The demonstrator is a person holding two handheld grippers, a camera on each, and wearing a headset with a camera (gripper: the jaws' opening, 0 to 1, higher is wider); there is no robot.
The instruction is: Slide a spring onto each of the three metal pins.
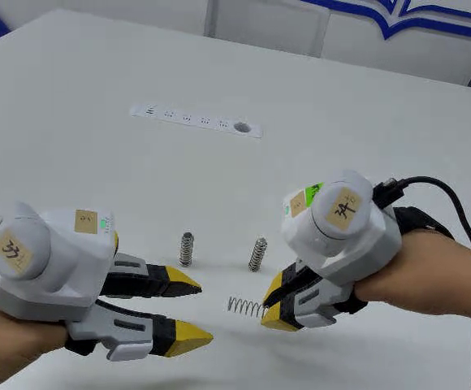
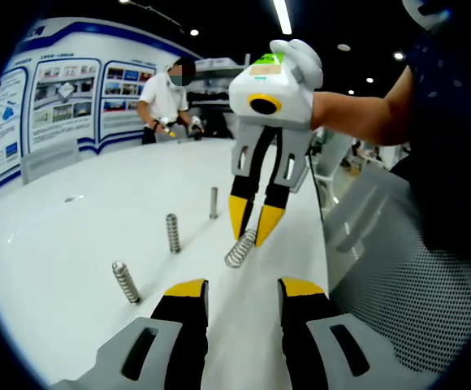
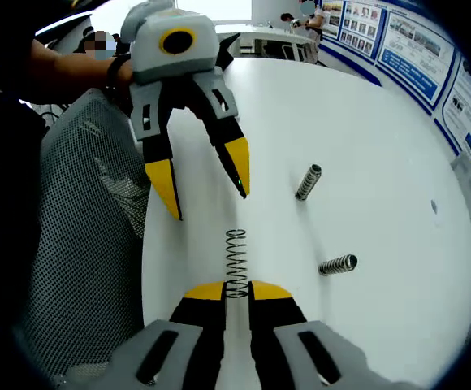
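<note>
Head view: a spring is pinched by one end in the right tool, level and close to the worktop, pointed toward the open, empty left tool. Left gripper view: it is seen slanting down from the tips. Right gripper view: it is aimed straight ahead.

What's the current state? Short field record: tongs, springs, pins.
left tongs: open, holding nothing
right tongs: shut on loose spring, gripped by one end
seated spring A: upright on a pin
seated spring B: upright on a pin
bare pin: upright, no spring, in line beyond the two seated springs in the left gripper view
progress: two of three pins loaded
surface: white table
</note>
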